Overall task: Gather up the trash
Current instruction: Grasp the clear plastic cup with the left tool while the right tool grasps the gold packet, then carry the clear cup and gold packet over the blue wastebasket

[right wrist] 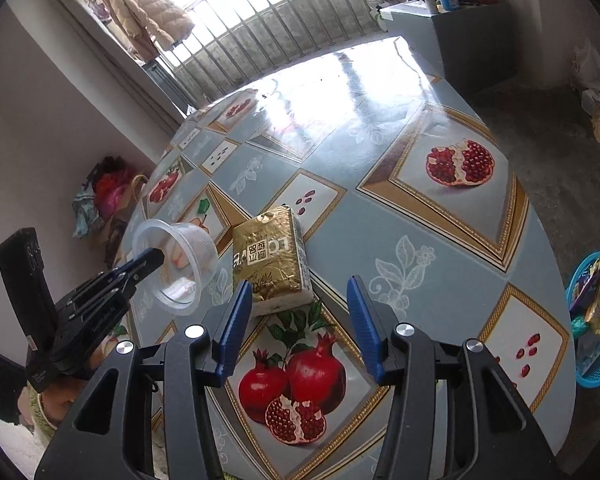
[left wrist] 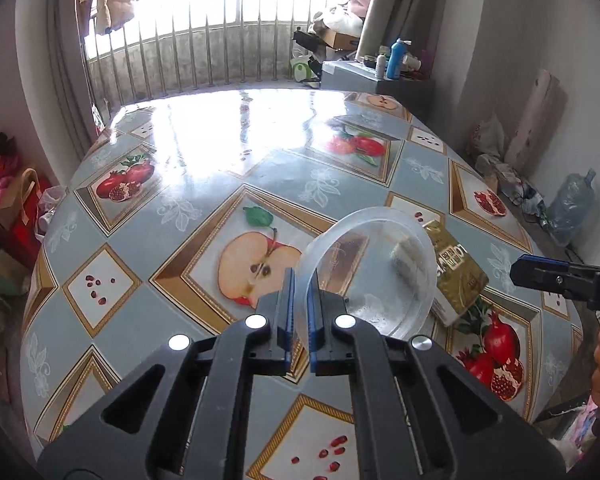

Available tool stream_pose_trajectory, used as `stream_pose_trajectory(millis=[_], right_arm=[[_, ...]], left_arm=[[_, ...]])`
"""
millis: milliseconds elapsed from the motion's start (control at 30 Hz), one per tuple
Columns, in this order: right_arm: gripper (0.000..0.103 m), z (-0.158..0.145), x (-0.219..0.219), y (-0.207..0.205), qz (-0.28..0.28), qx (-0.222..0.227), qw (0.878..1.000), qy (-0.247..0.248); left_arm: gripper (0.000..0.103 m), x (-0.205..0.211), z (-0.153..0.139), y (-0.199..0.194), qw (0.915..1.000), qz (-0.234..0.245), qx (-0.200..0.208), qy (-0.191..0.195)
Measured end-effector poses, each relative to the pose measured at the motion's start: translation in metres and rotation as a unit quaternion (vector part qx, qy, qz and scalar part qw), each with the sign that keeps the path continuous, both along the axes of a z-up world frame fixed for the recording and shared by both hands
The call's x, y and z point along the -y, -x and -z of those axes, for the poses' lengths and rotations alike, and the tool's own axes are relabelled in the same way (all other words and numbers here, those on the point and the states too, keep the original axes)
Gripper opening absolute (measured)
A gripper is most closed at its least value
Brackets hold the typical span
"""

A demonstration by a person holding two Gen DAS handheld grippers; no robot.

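Two pieces of trash show on the table (right wrist: 440,240), and neither is binned yet. Off to the right of your right jaws a blue basket (right wrist: 598,364) stands on the floor with wrappers already in it, so some collecting looks done. Just ahead of your right gripper (right wrist: 298,312), slightly left of centre, lies the gold packet (right wrist: 270,258); those jaws stand about half open and hold nothing. Your left gripper (left wrist: 300,300) has its jaws nearly shut on the rim of the clear plastic tub (left wrist: 374,270), which is tipped on its side beside the packet. Both still need carrying to the basket, I judge. Something pale lies in the tub; you cannot tell what. The basket is cut off at the frame's edge.
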State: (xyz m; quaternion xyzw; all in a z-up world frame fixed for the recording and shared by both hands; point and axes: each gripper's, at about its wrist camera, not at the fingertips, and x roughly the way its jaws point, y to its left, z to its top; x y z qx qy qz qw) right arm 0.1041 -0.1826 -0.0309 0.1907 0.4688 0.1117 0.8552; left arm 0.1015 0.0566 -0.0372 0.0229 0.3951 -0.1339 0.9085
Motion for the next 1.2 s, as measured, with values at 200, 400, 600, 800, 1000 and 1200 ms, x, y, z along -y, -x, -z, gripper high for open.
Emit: stream_pose_trajectory(millis=[200, 400, 600, 800, 1000, 1200], right_arm=[[0.066, 0.002, -0.032, -0.027, -0.027, 0.003, 0.998, 0.052], [0.066, 0.015, -0.061, -0.043, -0.065, -0.009, 0.994, 0.082], [0.053, 0.021, -0.061, -0.041, -0.071, -0.014, 0.993, 0.098], [0.053, 0.019, -0.036, -0.026, -0.035, -0.023, 0.993, 0.106], [0.053, 0.019, -0.015, -0.010, -0.003, -0.030, 0.994, 0.101], [0.054, 0.020, -0.012, -0.006, 0.011, -0.027, 0.995, 0.095]], left_arm=[[0.004, -0.005, 0.002, -0.018, 0.9999, -0.004, -0.005, 0.012], [0.004, -0.003, 0.005, -0.026, 0.9997, -0.001, -0.014, 0.019], [0.004, 0.004, 0.008, -0.027, 0.9996, 0.005, -0.021, 0.020], [0.005, 0.003, 0.009, -0.027, 0.9979, 0.017, -0.044, 0.044], [0.005, 0.008, 0.013, -0.022, 0.9975, 0.022, -0.052, 0.043], [0.005, 0.012, 0.015, -0.021, 0.9973, 0.028, -0.050, 0.046]])
